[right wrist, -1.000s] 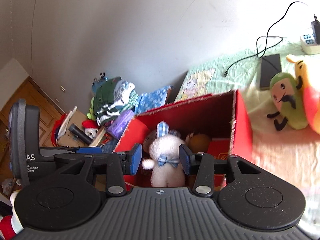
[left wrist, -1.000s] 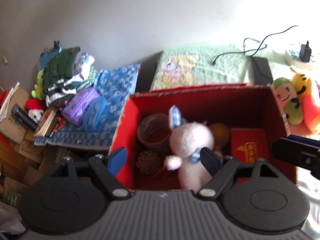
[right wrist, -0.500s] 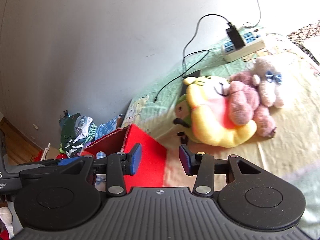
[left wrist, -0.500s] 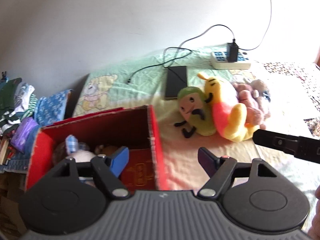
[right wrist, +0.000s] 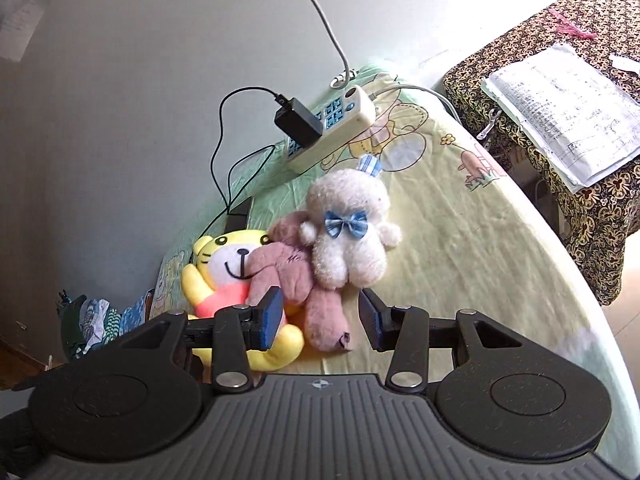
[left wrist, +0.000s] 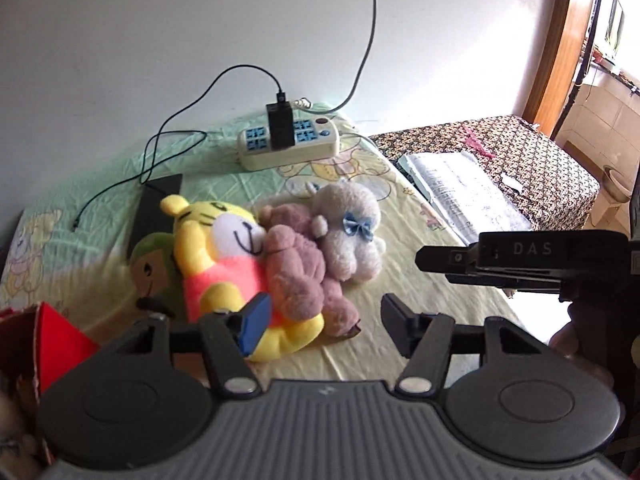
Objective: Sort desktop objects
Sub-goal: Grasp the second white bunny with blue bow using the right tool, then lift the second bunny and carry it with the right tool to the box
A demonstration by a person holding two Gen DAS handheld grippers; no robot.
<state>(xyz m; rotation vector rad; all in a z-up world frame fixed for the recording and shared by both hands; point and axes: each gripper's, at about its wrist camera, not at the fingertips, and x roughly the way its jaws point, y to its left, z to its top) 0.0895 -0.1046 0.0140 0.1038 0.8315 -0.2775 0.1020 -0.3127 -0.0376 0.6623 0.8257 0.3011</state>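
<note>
Plush toys are now filling both views where the red box (left wrist: pixel 52 336) sat a second ago; it is slipping off at eight o'clock. Left gripper (left wrist: pixel 320 324) and right gripper (right wrist: pixel 320 316) are hovering agape and empty, the pink plush (right wrist: pixel 296 280) lying at twelve o'clock, likely next for boxing.

Fuzzy plush on white bunny toy (right wrist: pixel 348 236) and brown toy (right wrist: pixel 304 280); smooth glossy plastic power strip (left wrist: pixel 288 146); soft printed cotton-like bedsheet (right wrist: pixel 460 248).

Power strip (left wrist: pixel 289 145), black charger (right wrist: pixel 298 121) plugged in; papers (right wrist: pixel 560 108) on patterned cloth (left wrist: pixel 532 160).
</note>
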